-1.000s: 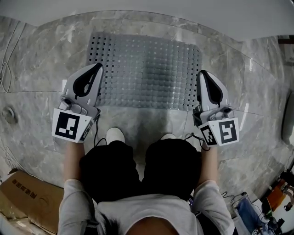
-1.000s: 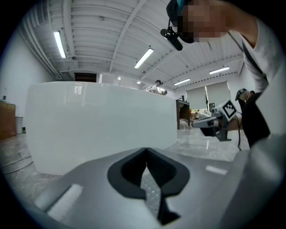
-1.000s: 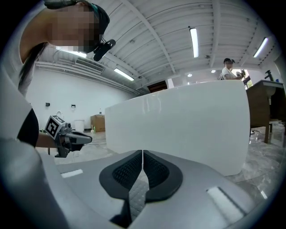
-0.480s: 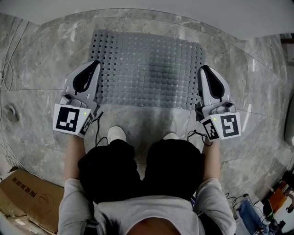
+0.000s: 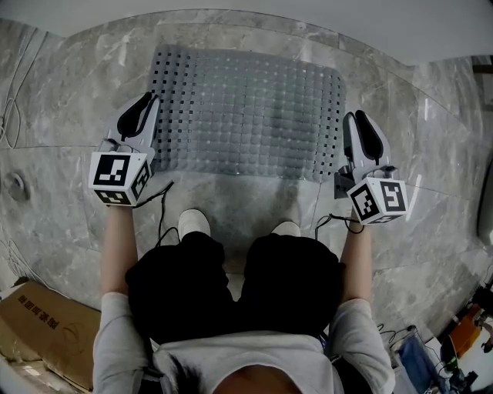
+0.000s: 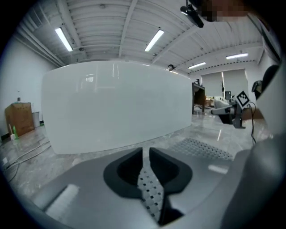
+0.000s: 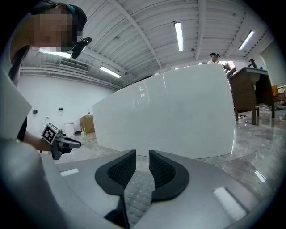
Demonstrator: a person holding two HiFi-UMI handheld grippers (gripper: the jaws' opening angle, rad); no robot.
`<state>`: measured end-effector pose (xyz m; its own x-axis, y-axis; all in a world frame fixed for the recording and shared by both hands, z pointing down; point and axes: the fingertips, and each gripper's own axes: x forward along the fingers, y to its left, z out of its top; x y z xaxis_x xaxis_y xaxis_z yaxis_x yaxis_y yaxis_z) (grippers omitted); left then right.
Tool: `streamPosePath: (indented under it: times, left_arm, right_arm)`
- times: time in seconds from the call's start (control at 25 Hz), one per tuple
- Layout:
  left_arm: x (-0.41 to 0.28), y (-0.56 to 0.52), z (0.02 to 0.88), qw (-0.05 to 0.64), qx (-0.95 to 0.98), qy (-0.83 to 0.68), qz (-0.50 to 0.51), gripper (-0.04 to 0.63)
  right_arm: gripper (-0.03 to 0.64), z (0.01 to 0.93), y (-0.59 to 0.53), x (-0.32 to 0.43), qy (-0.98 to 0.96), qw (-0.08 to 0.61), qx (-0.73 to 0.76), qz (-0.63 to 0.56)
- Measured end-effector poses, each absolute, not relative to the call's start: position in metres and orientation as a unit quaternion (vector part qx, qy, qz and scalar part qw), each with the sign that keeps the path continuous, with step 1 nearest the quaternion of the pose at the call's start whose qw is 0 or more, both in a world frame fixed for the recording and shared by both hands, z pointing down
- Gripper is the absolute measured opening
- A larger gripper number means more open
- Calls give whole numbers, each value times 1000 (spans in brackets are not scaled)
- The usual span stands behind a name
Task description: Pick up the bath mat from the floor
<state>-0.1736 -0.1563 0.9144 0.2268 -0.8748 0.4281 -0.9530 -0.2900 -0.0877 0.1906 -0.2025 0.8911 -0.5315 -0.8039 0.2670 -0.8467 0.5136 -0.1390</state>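
Observation:
The grey perforated bath mat (image 5: 246,115) lies flat on the marble floor in front of the person's feet. My left gripper (image 5: 142,104) is at the mat's left edge and my right gripper (image 5: 362,123) at its right edge. In the left gripper view a strip of the mat (image 6: 149,192) runs between the jaws of the left gripper (image 6: 144,154), which are opening with a narrow gap. In the right gripper view the mat (image 7: 138,192) lies between the jaws of the right gripper (image 7: 142,161), which are opening wider and stand off it.
A white bathtub wall (image 5: 308,23) stands just beyond the mat, and it fills the left gripper view (image 6: 120,105) and the right gripper view (image 7: 170,116). The person's feet (image 5: 194,223) are at the mat's near edge. A cardboard box (image 5: 46,331) sits at the lower left and cables (image 5: 11,123) at the left.
Both grippers have moved forward from the mat's near corners to its side edges and a little further apart. The mat still lies flat.

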Motion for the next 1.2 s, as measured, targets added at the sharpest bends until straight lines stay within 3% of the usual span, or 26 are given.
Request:
streamPosePath:
  times: [0.52,1.2]
  left_arm:
    - [-213,-149,994,200,739,-598,238,189]
    - [-246,-129,1060,255,692,-604,301,228]
  right_arm:
    - [166,956,-200,210,-851,133,484,154]
    - [221,1037,-209,240,-815,190,504,214]
